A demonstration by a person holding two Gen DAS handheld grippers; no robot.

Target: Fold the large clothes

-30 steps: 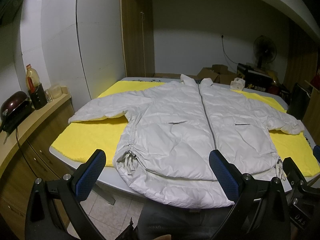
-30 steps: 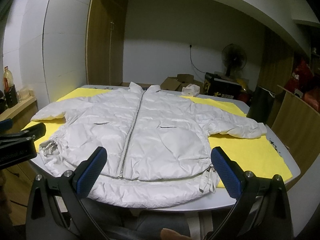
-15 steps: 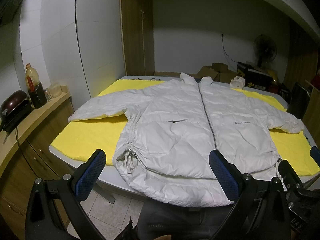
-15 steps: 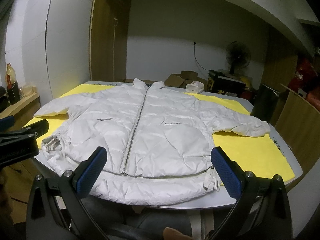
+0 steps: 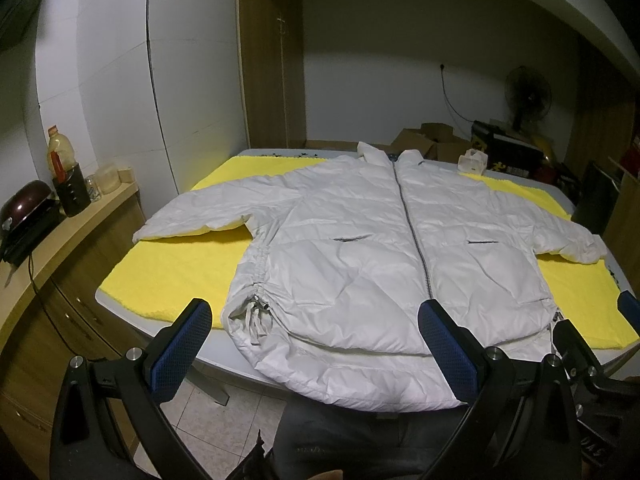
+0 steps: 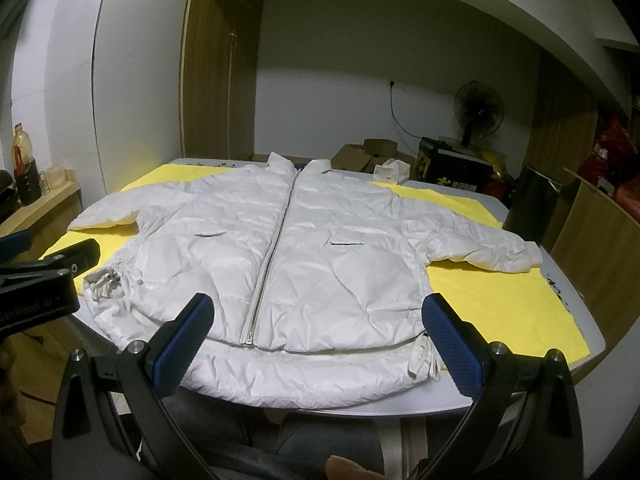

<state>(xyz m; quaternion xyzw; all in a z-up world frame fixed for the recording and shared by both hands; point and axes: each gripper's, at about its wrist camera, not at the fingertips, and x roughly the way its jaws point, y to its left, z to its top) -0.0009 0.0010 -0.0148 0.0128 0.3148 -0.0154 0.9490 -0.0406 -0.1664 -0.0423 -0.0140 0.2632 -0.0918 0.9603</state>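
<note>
The white puffer jacket [image 6: 296,264] lies zipped and spread flat, unfolded, mid-frame on the yellow-covered worktop [image 6: 500,300], so every fold remains, with left gripper [image 5: 316,344] and right gripper [image 6: 320,340] jaws wide apart, empty.

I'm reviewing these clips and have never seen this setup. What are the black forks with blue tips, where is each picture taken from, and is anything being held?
Each picture comes from a camera on a hand-held gripper, looking along its two blue-padded fingers. One view is from the left gripper, the other from the right gripper. A white jacket lies zipped and spread flat, sleeves out, on a yellow cloth covering a table. Both sets of jaws stand wide apart and hold nothing.
</note>
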